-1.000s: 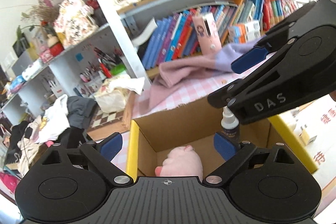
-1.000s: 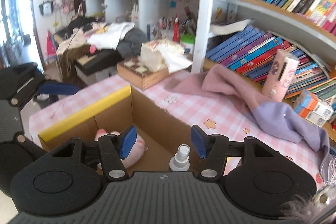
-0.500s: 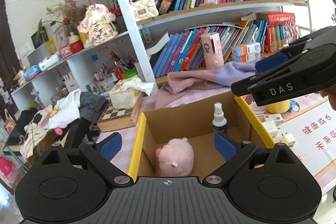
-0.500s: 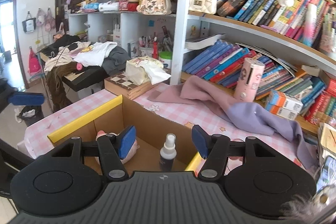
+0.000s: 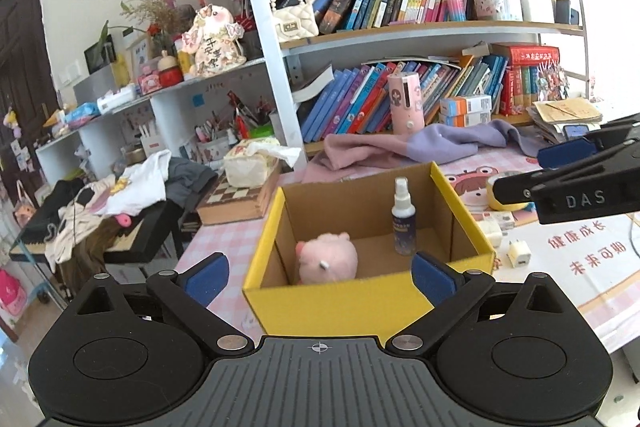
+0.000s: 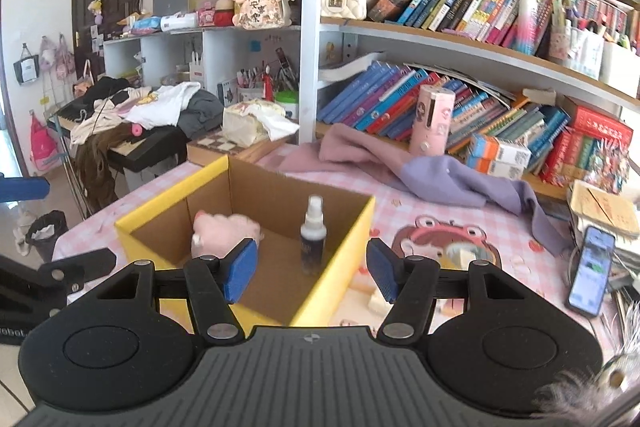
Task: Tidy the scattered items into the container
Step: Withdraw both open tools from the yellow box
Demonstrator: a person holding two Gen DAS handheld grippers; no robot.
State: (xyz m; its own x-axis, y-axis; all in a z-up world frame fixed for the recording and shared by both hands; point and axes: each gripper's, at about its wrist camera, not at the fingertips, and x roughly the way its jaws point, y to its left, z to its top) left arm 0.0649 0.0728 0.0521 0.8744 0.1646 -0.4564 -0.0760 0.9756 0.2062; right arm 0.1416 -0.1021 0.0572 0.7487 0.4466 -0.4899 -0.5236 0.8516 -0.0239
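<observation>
The worktop [image 6: 512,227], under a pink checked cloth, carries the yellow-rimmed cardboard box [image 5: 460,203] near its front edge, with a pink and purple cloth [image 6: 440,179] heaped behind it against the bookshelf. Inside the box a pink plush toy [image 5: 326,259] lies at one side and a spray bottle [image 5: 401,223] stands upright at the other, so two items look tidied. Both tools hang above, apart from the box: the left tool [image 5: 320,273] spread wide and empty, the right tool [image 6: 312,269] likewise wide with nothing between its pads. The step in hand is probably choosing the next item. A tape roll [image 5: 505,193], white plugs [image 5: 518,253] and a phone [image 6: 592,269] lie loose to the right of the box. The next move calls for carrying the right tool clear of the box wall and down among them, where room is tight.
</observation>
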